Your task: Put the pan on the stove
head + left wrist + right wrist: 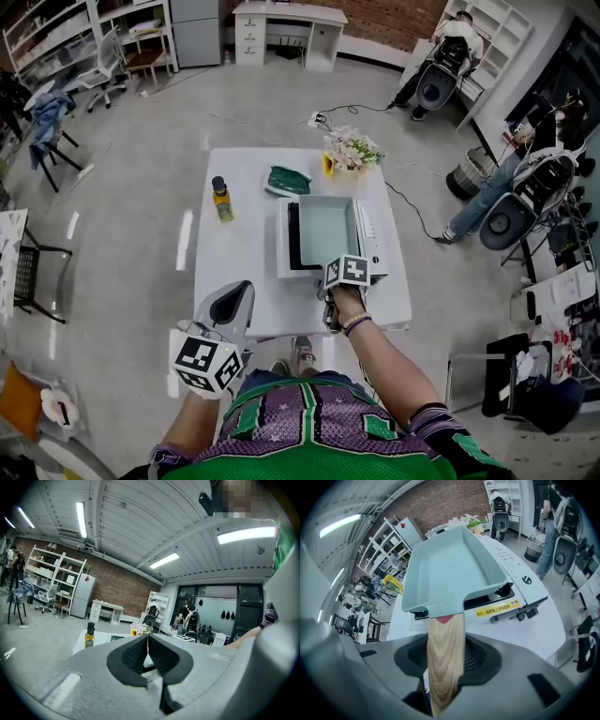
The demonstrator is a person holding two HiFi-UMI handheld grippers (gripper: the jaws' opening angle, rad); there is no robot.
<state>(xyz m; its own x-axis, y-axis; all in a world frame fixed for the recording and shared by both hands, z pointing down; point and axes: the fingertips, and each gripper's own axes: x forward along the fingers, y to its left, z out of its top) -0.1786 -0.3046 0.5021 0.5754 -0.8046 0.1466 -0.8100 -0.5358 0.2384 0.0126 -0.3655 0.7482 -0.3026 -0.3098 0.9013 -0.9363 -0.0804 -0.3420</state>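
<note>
Straight ahead of our right gripper (446,641), the pale green pan (450,569) sits on the white stove (520,581), which stands on the white tabletop (244,281). The pan's wooden handle (445,658) runs back from its near edge and lies between the jaws. They stand apart around it rather than clamped on it, and a thin gap shows along one side of the wood. The stove's control panel and a yellow label lie just beyond the jaws, off to one side of the handle.

We hold our left gripper (147,637) off the near edge of the tabletop, its jaws pressed together with nothing between them. Past their tips, across the tabletop, stands a bottle of yellow oil (89,637). A bunch of flowers (139,629) sits farther back, almost in line with the seam where the jaws meet. Seen from above, a dark green cloth (289,180) lies between the bottle and the flowers, behind the stove.
</note>
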